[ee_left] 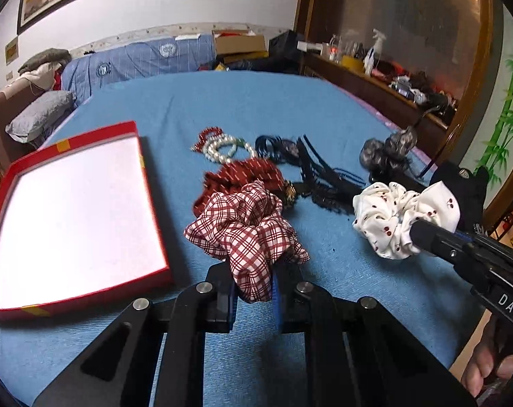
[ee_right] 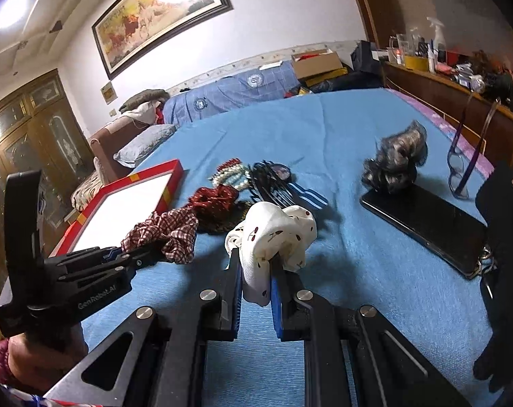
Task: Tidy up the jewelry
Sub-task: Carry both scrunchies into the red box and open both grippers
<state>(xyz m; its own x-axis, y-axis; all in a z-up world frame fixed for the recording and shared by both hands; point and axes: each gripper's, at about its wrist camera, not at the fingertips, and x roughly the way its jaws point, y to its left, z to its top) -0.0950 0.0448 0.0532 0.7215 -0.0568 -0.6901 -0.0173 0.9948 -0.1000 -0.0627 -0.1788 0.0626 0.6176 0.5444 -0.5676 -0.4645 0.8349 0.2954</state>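
Plaid scrunchie: the red-and-white plaid scrunchie (ee_left: pixel 248 234) is pinched between the left tongs (ee_left: pixel 254 285), its bulk bunched up past the fingertips, just right of the red box.
Left tongs: closed down on a fold of the plaid cloth; seen from the right wrist, the left tongs (ee_right: pixel 154 254) reach in from the left, low over the bed, pointing toward the pile.
Cherry scrunchie: the white cherry-print scrunchie (ee_right: pixel 273 234) is gripped by the right tongs (ee_right: pixel 256 278), with cloth spilling over the tips.
Right tongs: clamped on the white cloth; from the left wrist the right tongs (ee_left: pixel 415 234) come in from the right edge, angled toward the middle of the bed.
Red box: the shallow red box (ee_left: pixel 148 183) lies open with a white floor, near the left edge of the bed, just beside the plaid scrunchie.
Pile: a dark red scrunchie (ee_left: pixel 246 173), pearl bracelets (ee_left: pixel 222 149) and black hair combs (ee_left: pixel 324 176) lie close together beyond the two held scrunchies.
Right side: a grey curly hairpiece (ee_right: pixel 395 162) rests on the far end of a black phone (ee_right: pixel 426 224); purple glasses (ee_right: pixel 459 169) stand just beyond, near the bed's right edge.
Open room: the blue bedsheet (ee_left: pixel 256 101) is bare beyond the pile, and bare in front between both tongs.
Surroundings: a grey pillow (ee_left: pixel 39 115) lies past the bed's left side.
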